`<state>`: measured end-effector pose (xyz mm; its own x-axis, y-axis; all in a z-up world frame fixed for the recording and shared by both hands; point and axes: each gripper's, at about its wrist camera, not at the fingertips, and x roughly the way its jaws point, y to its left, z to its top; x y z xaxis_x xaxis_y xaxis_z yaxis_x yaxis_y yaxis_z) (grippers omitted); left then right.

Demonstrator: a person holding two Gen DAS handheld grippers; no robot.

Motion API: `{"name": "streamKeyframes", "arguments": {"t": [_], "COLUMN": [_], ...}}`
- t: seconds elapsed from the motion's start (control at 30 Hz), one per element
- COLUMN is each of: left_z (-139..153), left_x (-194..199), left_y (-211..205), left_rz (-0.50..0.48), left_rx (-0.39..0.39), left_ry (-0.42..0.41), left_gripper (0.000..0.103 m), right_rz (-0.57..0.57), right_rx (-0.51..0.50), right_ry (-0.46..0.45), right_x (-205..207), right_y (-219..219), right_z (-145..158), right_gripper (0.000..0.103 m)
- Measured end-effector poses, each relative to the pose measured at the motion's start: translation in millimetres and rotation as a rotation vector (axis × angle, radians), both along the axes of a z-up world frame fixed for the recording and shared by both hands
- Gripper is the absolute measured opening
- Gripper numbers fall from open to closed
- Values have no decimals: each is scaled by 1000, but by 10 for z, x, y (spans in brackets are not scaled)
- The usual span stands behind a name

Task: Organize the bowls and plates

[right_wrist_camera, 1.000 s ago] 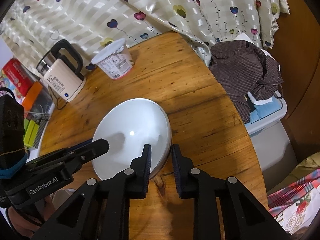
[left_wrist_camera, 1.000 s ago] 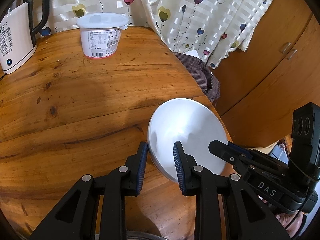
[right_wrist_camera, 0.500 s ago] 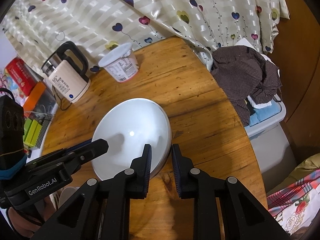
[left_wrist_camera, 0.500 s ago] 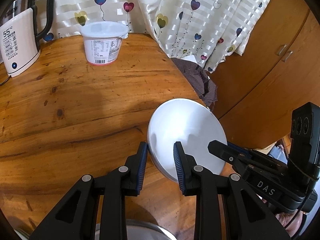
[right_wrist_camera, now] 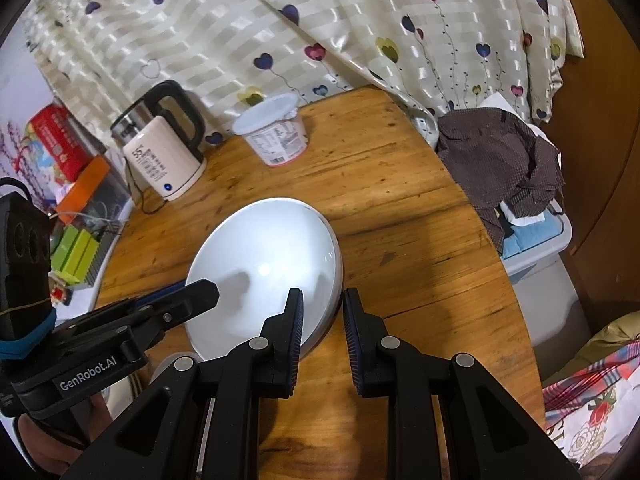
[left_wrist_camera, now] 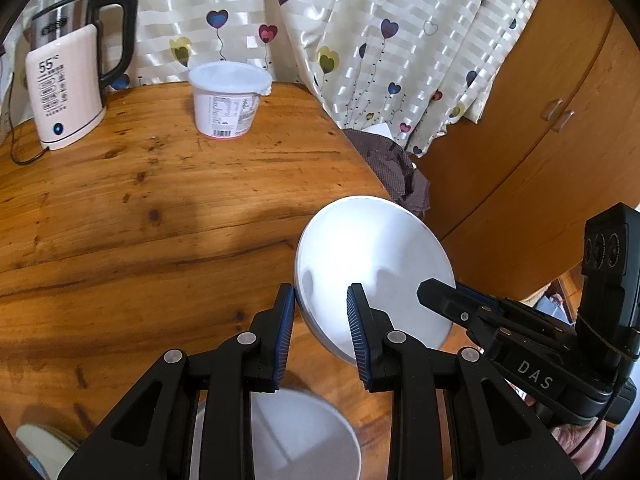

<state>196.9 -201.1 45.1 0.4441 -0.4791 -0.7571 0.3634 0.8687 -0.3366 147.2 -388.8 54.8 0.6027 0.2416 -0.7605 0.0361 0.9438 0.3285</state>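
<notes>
Kettle [left_wrist_camera: 68, 92] reads "55°C". The left gripper [left_wrist_camera: 320, 320], marked "GenRobot.AI", and right gripper [right_wrist_camera: 322, 328], marked "DAS", angle downward, each clamping the white bowl's [right_wrist_camera: 264, 276] rim.

In the left wrist view, the kettle [left_wrist_camera: 68, 84] stands on the wooden table [left_wrist_camera: 140, 220] at upper left, with the lidded tub [left_wrist_camera: 228, 100] to its right, both before the curtain [left_wrist_camera: 400, 40]. The held bowl [left_wrist_camera: 372, 272] sits right of centre, between the left gripper [left_wrist_camera: 320, 320] below it and the right gripper [left_wrist_camera: 440, 300] at its right. Another bowl [left_wrist_camera: 304, 436] lies at the bottom edge, and a cabinet [left_wrist_camera: 540, 160] fills the right.
</notes>
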Motion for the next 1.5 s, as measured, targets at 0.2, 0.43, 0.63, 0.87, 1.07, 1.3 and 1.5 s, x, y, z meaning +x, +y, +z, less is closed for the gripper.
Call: {"name": "streamKeyframes", "arguments": {"t": [0.2,0.43,0.63,0.87,1.07,1.3,1.5], "left_z": [72,136,157,171,157,92,17], "left_x": [-162,-313,-427,-555,-674,-771,-840], "left_y": [170,350,453,568,678,755,786], "left_rz": [23,48,61,81,97,109,114], "left_rx": [0,-4,-5,-5,0,12,23], "left_ry": [-12,-19,-19,-23,-19,-6,11], "left_gripper": [28,28,28,28,28,28,28], "right_rz": [24,53,69,92,112,129,137], "right_rx": [-5,-4,-4,-5,2,10,17], "right_ry": [-13,-21,-28,-25,-14,7,35], "right_x": [-118,-254,-339,-453,-536,-609,-651], "right_y": [172,361,451,574,672,755,794], "right_z": [89,159,204,218,193,121,20], "right_gripper": [20,20,20,20,20,20,20]}}
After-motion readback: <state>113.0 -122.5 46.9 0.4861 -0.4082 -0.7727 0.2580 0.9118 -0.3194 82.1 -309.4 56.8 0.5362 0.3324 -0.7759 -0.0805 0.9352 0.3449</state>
